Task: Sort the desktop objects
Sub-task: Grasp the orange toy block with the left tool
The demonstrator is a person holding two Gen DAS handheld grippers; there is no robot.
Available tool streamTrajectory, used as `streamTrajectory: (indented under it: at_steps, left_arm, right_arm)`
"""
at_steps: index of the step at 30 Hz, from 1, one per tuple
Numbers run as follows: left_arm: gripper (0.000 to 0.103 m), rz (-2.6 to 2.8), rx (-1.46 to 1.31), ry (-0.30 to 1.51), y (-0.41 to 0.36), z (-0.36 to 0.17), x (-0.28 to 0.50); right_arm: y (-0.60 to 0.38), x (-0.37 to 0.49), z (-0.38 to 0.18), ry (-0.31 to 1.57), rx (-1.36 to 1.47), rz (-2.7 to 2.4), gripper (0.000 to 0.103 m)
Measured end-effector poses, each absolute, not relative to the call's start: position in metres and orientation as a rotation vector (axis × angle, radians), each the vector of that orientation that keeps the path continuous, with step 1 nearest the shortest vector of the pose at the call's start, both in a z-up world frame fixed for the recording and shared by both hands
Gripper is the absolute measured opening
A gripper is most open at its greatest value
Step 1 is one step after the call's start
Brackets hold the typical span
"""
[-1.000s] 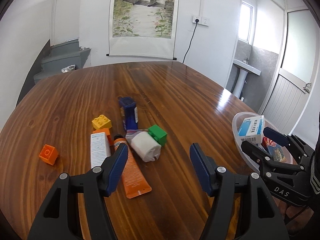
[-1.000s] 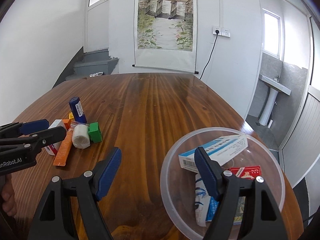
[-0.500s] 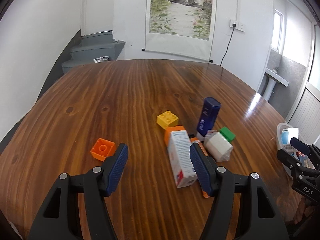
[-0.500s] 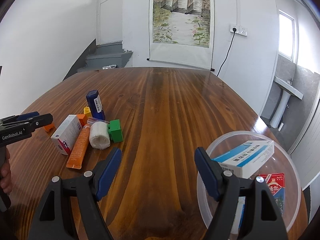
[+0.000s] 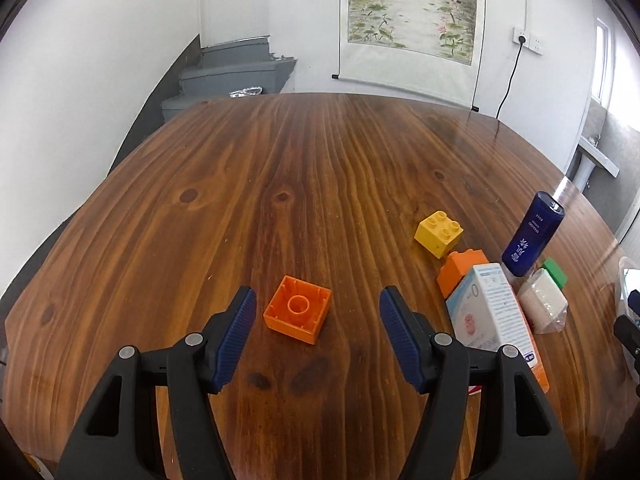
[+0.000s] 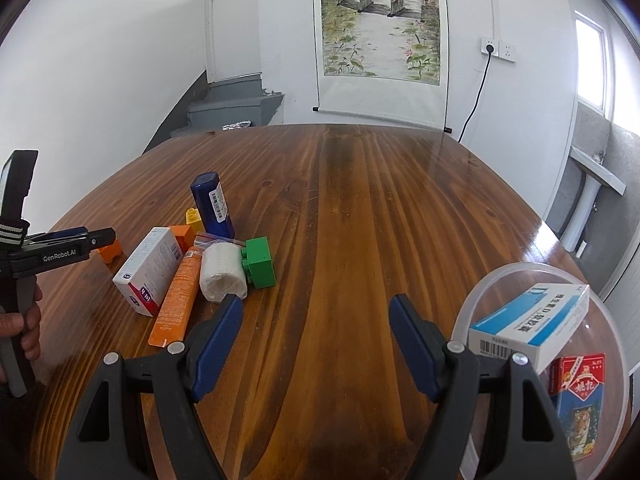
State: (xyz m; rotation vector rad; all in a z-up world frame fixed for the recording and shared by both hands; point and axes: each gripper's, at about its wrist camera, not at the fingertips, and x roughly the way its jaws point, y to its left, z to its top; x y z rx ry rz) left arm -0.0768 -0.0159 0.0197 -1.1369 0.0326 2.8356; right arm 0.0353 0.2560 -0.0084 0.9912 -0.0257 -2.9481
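Observation:
An upturned orange block [image 5: 298, 309] lies on the wooden table [image 5: 304, 184], just ahead of my open left gripper [image 5: 316, 320] and nearer its left finger. To its right lie a yellow block [image 5: 438, 233], a second orange block [image 5: 460, 268], a white medicine box [image 5: 490, 312], a dark blue bottle [image 5: 532, 240], a white gauze roll [image 5: 542, 305] and a green block [image 5: 555, 271]. In the right wrist view my right gripper [image 6: 316, 326] stands open over bare wood, with the gauze roll [image 6: 222, 276], green block [image 6: 260, 258] and orange tube [image 6: 178, 292] to its left.
A clear plastic bowl [image 6: 492, 284] at the right holds a blue-and-white box [image 6: 532, 322] and a red card pack [image 6: 578, 376]. A hand [image 6: 22, 326] holds the left gripper's handle at the left edge. Stairs and a wall scroll stand beyond the table's far edge.
My left gripper swung left across the table, from the cluster to the lone orange block. My right gripper drifted left, so the bowl sits further right in its view. Both stay open.

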Motion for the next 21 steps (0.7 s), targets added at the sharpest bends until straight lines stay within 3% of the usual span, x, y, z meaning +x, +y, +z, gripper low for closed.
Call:
streamTrajectory:
  at_steps: [21]
  left_arm:
    - [0.068,2.785,-1.243,-0.059,-0.027,0.001,-0.096]
  right_arm:
    - [0.254,0.034,-0.018,-0.086,1.032,-2.865,0.079]
